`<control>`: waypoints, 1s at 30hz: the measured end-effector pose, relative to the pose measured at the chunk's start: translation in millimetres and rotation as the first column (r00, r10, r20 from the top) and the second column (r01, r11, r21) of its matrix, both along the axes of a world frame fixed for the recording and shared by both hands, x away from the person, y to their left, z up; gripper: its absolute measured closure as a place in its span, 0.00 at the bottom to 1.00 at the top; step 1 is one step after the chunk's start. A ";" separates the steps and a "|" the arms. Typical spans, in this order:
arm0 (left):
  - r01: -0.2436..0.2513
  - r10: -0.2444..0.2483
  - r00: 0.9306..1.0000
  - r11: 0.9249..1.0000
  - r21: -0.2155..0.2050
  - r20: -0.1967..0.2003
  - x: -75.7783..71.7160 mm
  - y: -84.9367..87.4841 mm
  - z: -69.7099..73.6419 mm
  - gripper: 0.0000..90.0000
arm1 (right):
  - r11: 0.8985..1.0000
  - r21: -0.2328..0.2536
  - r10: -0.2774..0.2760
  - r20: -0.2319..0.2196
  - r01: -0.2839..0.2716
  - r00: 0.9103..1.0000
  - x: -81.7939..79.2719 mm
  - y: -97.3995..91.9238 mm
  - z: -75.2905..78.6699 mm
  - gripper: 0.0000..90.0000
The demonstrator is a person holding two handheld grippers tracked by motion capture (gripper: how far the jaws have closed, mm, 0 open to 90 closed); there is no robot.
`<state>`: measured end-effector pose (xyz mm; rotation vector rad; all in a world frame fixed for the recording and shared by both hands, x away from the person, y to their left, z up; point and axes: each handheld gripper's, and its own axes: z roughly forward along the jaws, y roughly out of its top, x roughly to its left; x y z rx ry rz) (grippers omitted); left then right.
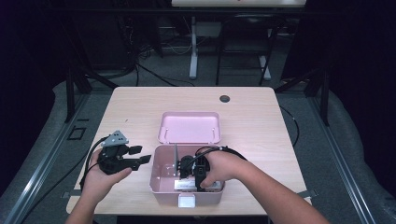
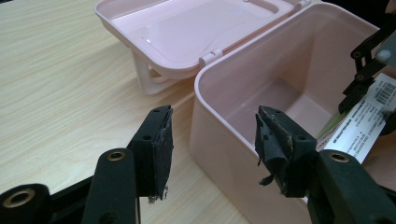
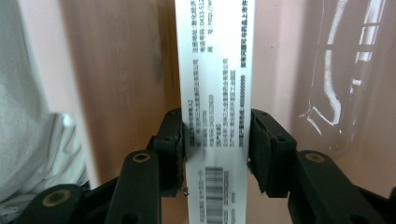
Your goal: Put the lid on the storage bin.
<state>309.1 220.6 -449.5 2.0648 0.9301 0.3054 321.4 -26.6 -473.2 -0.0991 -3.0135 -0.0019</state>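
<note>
White labelled pack sits between the right hand-held gripper jaws, pointing down into the pink box.

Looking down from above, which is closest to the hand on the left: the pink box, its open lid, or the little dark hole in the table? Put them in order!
From the left gripper:
1. Pink box, right beside it, toward the table's near edge.
2. Open lid, farther back, behind the box.
3. Dark hole, farthest, near the table's back edge.

My right tongs reach down into the open pink box at six o'clock on the bench; my left tongs hover at nine o'clock beside it.
</note>
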 end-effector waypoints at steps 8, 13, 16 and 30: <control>0.002 -0.002 1.000 1.000 0.003 0.002 -0.1 0.3 0.5 0.52 | 1.000 -0.001 -0.011 0.004 0.011 1.000 -2.9 -1.1 2.5 0.68; -0.001 0.001 1.000 1.000 -0.001 0.001 -0.1 0.7 0.6 0.52 | 1.000 0.001 0.009 0.001 -0.009 1.000 -3.9 -0.8 2.2 0.67; -0.001 0.001 1.000 1.000 0.000 0.001 -0.1 1.0 0.8 0.52 | 1.000 0.002 0.007 -0.003 -0.007 1.000 -3.3 -1.0 2.2 0.67; -0.005 0.005 1.000 1.000 -0.002 0.009 -0.9 0.4 1.5 0.52 | 0.999 0.041 -0.021 0.017 0.020 1.000 -3.0 -4.8 18.8 0.63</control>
